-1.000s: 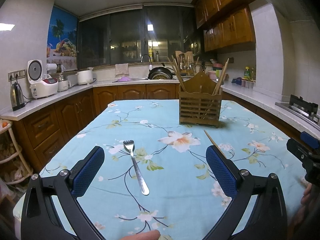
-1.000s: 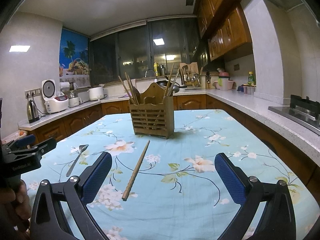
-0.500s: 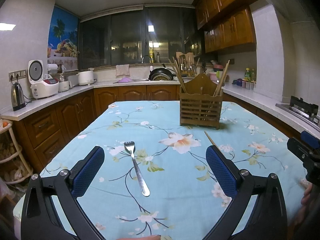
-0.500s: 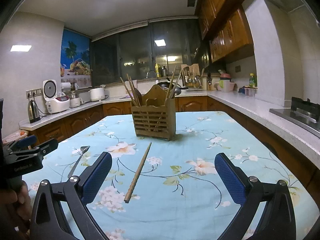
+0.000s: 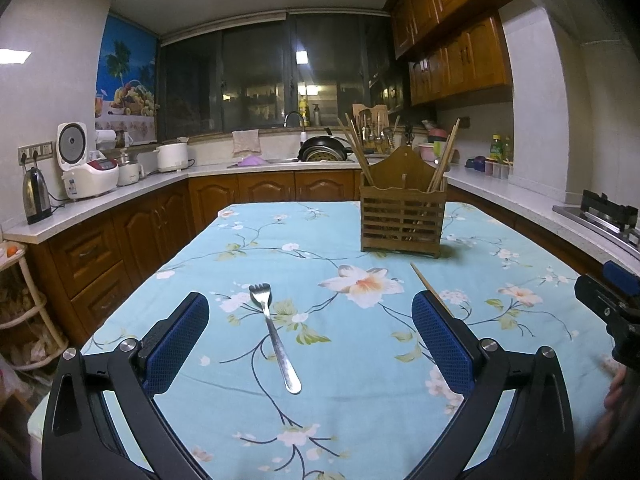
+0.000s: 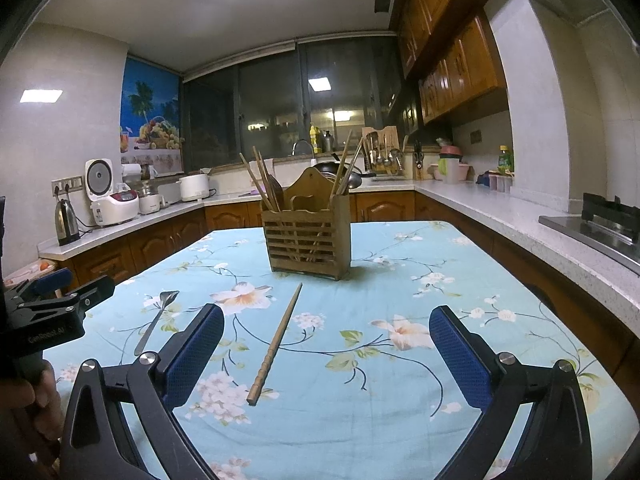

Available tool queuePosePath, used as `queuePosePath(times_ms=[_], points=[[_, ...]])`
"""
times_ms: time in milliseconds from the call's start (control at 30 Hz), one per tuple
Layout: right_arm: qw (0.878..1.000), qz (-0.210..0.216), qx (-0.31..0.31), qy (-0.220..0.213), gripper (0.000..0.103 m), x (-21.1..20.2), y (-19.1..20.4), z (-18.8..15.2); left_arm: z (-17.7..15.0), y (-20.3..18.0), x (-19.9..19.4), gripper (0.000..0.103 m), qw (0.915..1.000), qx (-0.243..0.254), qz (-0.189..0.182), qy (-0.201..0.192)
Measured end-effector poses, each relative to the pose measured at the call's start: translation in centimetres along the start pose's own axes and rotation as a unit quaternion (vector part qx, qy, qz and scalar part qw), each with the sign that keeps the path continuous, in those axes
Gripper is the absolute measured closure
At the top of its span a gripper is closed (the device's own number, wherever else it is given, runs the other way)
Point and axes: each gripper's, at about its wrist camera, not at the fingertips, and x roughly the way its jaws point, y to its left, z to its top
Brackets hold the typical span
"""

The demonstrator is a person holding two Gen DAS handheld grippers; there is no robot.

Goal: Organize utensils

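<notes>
A metal fork (image 5: 274,335) lies on the floral tablecloth, between and just ahead of the fingers of my open, empty left gripper (image 5: 308,340); it also shows in the right wrist view (image 6: 154,322). A wooden chopstick (image 6: 276,342) lies ahead of my open, empty right gripper (image 6: 326,350), nearer its left finger; its tip shows in the left wrist view (image 5: 430,288). A slatted wooden utensil holder (image 6: 307,242) stands upright farther back on the table, with several chopsticks in it; it also shows in the left wrist view (image 5: 402,216).
The table (image 5: 360,400) is covered in light blue floral cloth. Wooden cabinets and white counters ring the room, with a kettle (image 5: 36,196), a rice cooker (image 5: 88,168) and a stove (image 6: 600,224). The other gripper shows at each view's edge.
Both views have shifted slightly; the holder, fork and chopstick sit a little lower in frame. Both grippers stay open and nothing on the table has moved.
</notes>
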Motion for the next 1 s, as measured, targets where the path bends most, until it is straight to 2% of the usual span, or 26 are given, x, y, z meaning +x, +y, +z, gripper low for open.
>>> queuePosePath(times_ms=[833,1000], points=[[1.0,-0.001,0.002,0.003,0.0,0.59,-0.41,-0.37,0.16,-0.12,0.26,0.0,1.0,-0.002,-0.003,0.0],[1.0,-0.013,0.006,0.011,0.0,0.87,-0.77,-0.48,0.15,-0.18,0.27,0.0,1.0,-0.003,-0.003,0.0]])
